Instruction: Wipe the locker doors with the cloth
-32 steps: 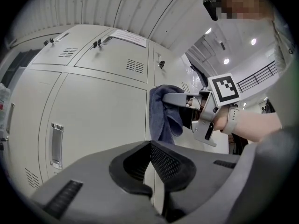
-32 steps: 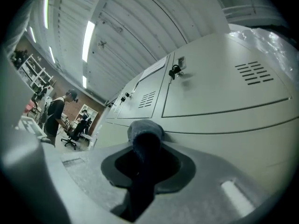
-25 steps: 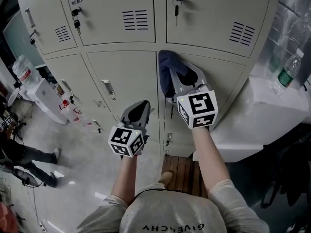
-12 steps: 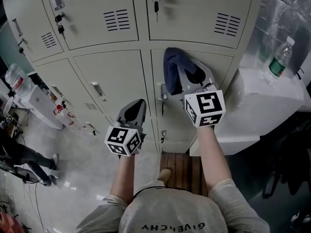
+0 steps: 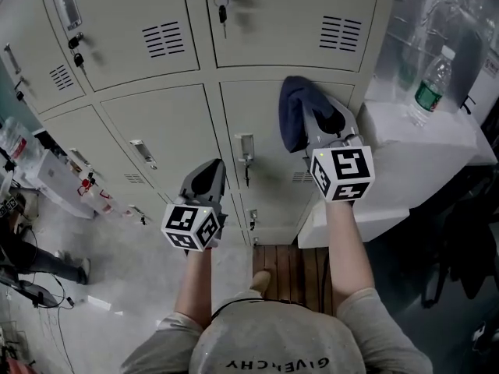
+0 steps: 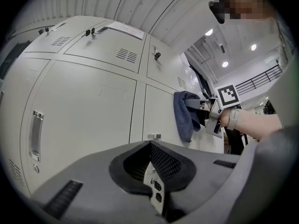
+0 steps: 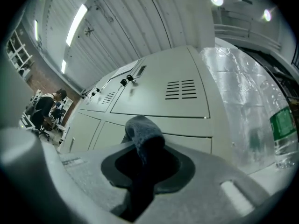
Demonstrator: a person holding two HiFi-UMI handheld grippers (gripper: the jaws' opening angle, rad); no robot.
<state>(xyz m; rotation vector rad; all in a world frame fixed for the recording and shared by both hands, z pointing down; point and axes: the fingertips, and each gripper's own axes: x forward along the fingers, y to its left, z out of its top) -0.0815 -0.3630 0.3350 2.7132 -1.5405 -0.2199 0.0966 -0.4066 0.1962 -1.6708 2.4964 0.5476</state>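
The right gripper (image 5: 315, 123) has its fingers closed on a dark blue cloth (image 5: 293, 115). It holds the cloth against the upper part of the right-hand lower locker door (image 5: 261, 178), just under the seam with the door above. The cloth sits to the right of that door's handle (image 5: 245, 146), with a clear gap between them. In the right gripper view the cloth (image 7: 142, 132) rises out from between the fingers and bunches over them, hiding the tips. From the left gripper view it hangs in a loose fold (image 6: 185, 115) flat on the door.

The left gripper (image 5: 206, 179) is lower and to the left, in front of the seam between the two lower doors. Its fingers (image 6: 161, 160) are closed together with nothing between them (they do not touch the lockers).

A key (image 5: 223, 11) hangs in the lock of the upper door (image 5: 288, 22). To the right, a water bottle (image 5: 427, 84) with a green label stands on a white bench (image 5: 437, 135) beside the lockers.
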